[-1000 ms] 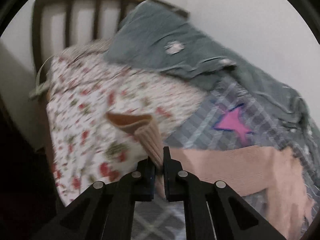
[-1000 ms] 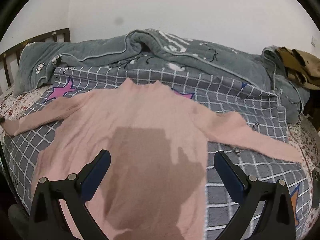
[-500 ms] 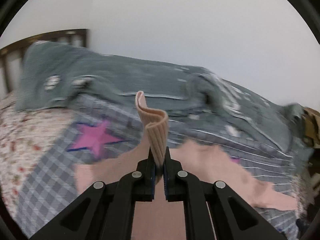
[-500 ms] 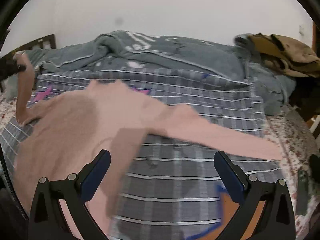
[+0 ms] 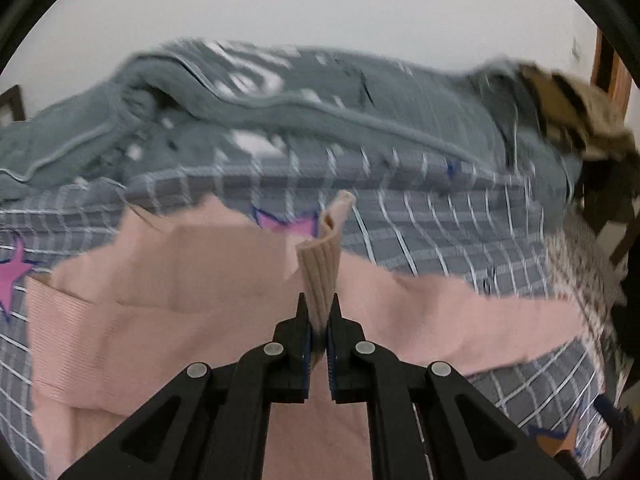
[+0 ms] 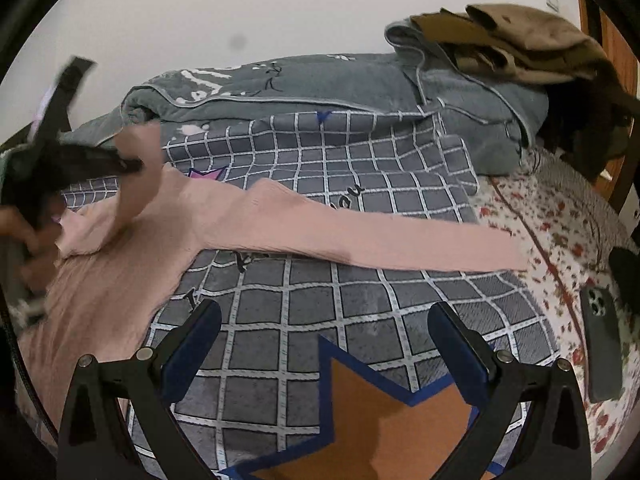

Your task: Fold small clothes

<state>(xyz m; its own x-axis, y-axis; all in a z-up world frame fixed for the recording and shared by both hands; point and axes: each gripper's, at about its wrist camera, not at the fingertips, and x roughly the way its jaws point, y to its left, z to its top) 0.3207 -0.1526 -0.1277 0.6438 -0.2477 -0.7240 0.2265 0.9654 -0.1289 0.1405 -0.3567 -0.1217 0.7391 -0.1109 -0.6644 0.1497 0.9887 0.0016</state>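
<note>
The pink sweater (image 6: pixel 132 240) is lying flat on the grey checked blanket (image 6: pixel 320 300) on the bed, body toward the left, one long sleeve (image 6: pixel 380 240) stretched out to the right. The other sleeve's ribbed cuff (image 5: pixel 322 280) is pinched tight in the left gripper (image 5: pixel 319 320) and lifted over the body — looks like the sleeve fold-in is the step underway. I'd carry that cuff straight across the chest and lay it down flat so the sleeve lands square, not twisted, and only let go once it's resting on the fabric. The right gripper (image 6: pixel 324 340) is wide open with nothing in it, hovering over bare blanket below the stretched sleeve — probably that one's next. There's a grey quilt (image 6: pixel 300 88) bunched behind and a phone (image 6: pixel 602 340) near the bed edge, well clear.
</note>
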